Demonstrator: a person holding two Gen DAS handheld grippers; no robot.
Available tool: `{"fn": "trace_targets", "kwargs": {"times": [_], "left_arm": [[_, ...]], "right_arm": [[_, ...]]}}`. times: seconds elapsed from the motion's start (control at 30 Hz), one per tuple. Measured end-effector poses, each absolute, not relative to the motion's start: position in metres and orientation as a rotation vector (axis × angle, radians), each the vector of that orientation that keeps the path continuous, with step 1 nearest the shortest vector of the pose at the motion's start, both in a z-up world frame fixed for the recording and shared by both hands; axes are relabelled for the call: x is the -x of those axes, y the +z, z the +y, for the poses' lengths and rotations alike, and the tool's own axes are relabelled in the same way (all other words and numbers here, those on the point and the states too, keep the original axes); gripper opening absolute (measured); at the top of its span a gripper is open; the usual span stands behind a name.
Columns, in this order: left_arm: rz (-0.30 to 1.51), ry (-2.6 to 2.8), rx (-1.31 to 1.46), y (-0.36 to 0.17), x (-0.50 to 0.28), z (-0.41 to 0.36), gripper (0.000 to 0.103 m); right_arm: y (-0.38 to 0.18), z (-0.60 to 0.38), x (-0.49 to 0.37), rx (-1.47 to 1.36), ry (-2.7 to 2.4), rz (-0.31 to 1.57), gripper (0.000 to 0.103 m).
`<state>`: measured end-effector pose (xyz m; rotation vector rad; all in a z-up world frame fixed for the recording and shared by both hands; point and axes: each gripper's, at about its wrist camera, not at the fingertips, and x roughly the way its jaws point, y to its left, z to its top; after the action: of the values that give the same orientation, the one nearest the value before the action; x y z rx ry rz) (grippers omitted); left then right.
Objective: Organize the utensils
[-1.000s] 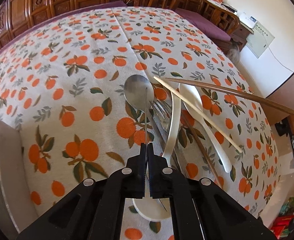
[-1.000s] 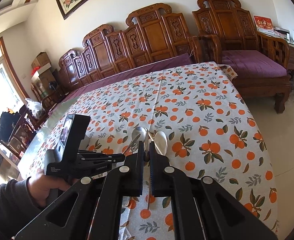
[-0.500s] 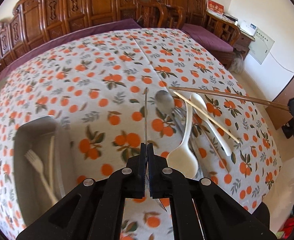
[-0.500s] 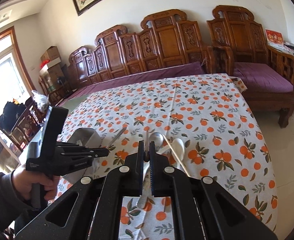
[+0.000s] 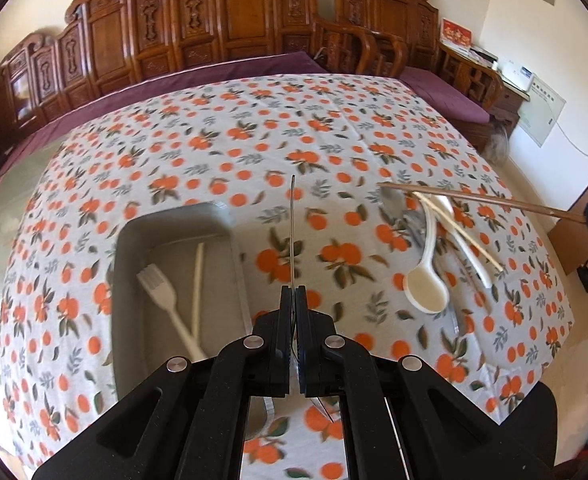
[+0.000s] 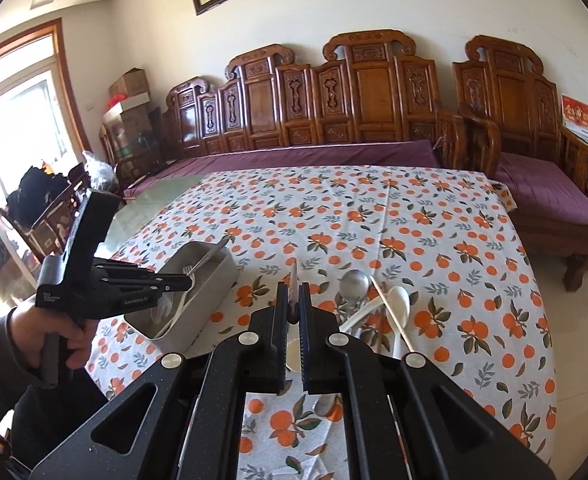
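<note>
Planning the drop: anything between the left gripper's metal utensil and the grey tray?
Nothing visible does. The left gripper holds the metal utensil in the air by the open grey tray; inside lie a white fork and pale chopstick. The right gripper's brown chopstick is well aside.

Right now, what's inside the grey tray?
The grey tray holds a white plastic fork and a pale chopstick. The left gripper hides its near end.
</note>
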<state>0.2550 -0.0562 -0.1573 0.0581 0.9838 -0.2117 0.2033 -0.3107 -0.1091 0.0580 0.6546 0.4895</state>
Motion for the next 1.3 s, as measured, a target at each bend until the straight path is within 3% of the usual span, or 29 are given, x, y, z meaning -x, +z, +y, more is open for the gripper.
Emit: {"fn": "trace_targets", "kwargs": {"times": [0.77, 1.3], "left_arm": [[1.067, -0.137, -0.010, -0.223, -0.264, 0.022, 0.001], [0.983, -0.157, 0.003, -0.208, -0.251, 0.042, 0.001]], "right_arm": [[-0.124, -0.257, -0.214, -0.062, 0.515, 0.706, 0.006], [-0.115, -0.194, -0.220, -0.028, 0.551, 0.708, 0.006]]}}
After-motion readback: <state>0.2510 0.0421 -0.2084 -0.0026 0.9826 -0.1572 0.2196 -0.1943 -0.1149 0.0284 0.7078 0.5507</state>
